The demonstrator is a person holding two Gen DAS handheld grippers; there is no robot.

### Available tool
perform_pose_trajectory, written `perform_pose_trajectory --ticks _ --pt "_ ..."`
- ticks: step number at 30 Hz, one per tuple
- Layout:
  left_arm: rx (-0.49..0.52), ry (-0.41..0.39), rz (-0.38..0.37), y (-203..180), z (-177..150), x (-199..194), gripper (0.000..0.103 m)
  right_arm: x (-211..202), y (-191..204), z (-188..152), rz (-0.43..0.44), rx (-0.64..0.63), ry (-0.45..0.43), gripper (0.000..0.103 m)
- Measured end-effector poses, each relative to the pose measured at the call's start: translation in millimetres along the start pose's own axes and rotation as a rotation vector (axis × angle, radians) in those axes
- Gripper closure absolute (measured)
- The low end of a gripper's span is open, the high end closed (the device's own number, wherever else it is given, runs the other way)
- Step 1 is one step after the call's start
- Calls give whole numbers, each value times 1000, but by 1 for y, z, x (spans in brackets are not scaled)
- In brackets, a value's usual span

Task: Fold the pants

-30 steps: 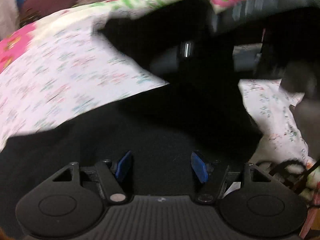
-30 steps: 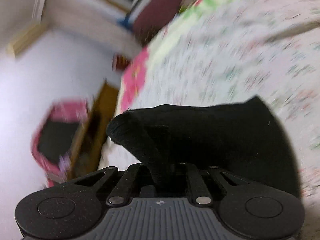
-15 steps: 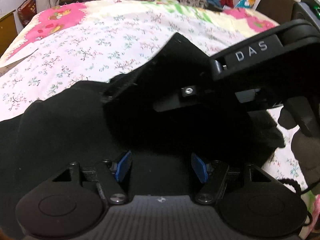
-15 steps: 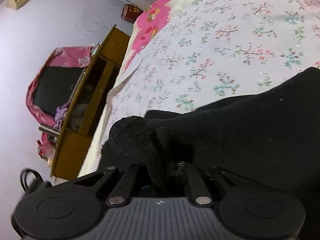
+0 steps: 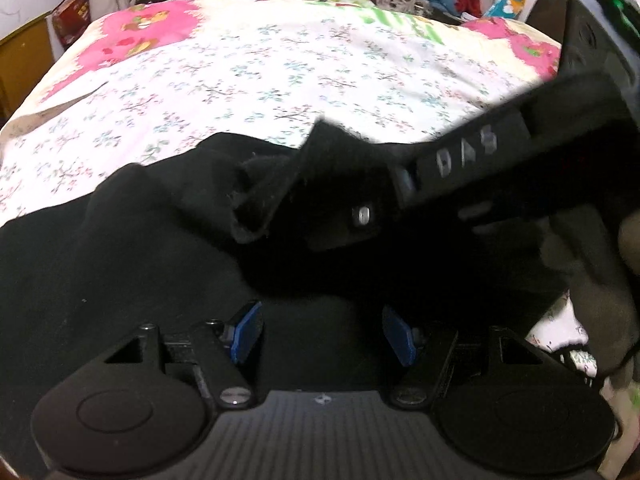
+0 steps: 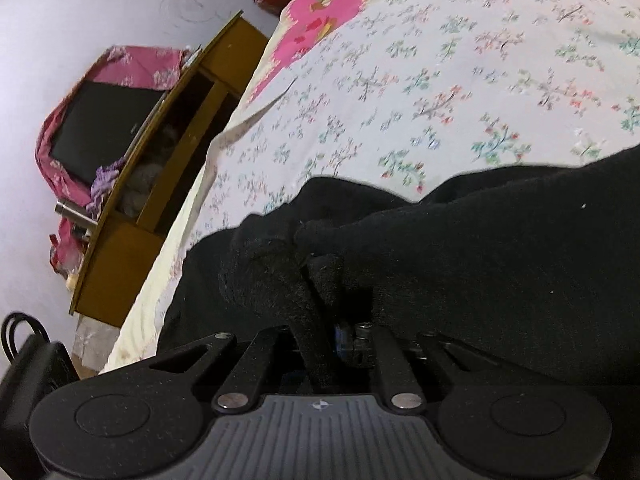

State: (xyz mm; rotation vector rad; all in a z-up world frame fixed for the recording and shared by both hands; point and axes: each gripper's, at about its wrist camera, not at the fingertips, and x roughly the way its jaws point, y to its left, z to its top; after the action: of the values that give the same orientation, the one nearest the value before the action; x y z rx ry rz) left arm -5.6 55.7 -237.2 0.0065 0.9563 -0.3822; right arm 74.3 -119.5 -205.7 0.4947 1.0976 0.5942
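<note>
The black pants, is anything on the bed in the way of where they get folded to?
Nothing visible blocks them. The right gripper pinches an edge of the black pants, and the flowered bedsheet beyond lies bare.

Left tool (image 5: 322,330): matte black, ribbed grey housing, blue pads (image 5: 246,330), silver screws, two round discs. Right tool (image 6: 332,342): the same black build; its side, in the left view, bears "DAS" in raised letters.
</note>
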Motion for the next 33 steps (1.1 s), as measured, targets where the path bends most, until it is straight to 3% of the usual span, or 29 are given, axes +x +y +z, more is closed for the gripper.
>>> perform_pose_trajectory --ticks 4,6,8,9,16,21,24,28,30,33 --pt "-2 -3 16 -7 1 -13 29 15 9 -9 -46 -114 43 97" --pt "5 14 28 -11 -4 -11 29 17 11 -10 -30 -124 66 87" --pt "7 35 38 -5 -8 -19 29 15 12 -9 12 -120 79 68" --pt "8 47 46 -4 -12 -22 29 14 13 -8 33 -116 91 67" --pt "-15 109 105 -2 -22 -51 29 -28 23 -8 79 -133 51 68" --pt "-5 78 173 -12 -12 -90 29 -74 -18 16 -52 -99 -54 67" --pt "4 40 175 -12 0 -111 28 -82 -47 33 -113 -93 -87 67" --pt "57 -46 101 -26 32 -77 25 -80 -74 43 -149 -70 -102 69" --pt "89 -73 58 -36 45 -48 25 -65 -88 44 -197 -49 -31 76" --pt "123 -26 37 -47 56 -4 23 -69 -101 44 -165 25 -7 78"
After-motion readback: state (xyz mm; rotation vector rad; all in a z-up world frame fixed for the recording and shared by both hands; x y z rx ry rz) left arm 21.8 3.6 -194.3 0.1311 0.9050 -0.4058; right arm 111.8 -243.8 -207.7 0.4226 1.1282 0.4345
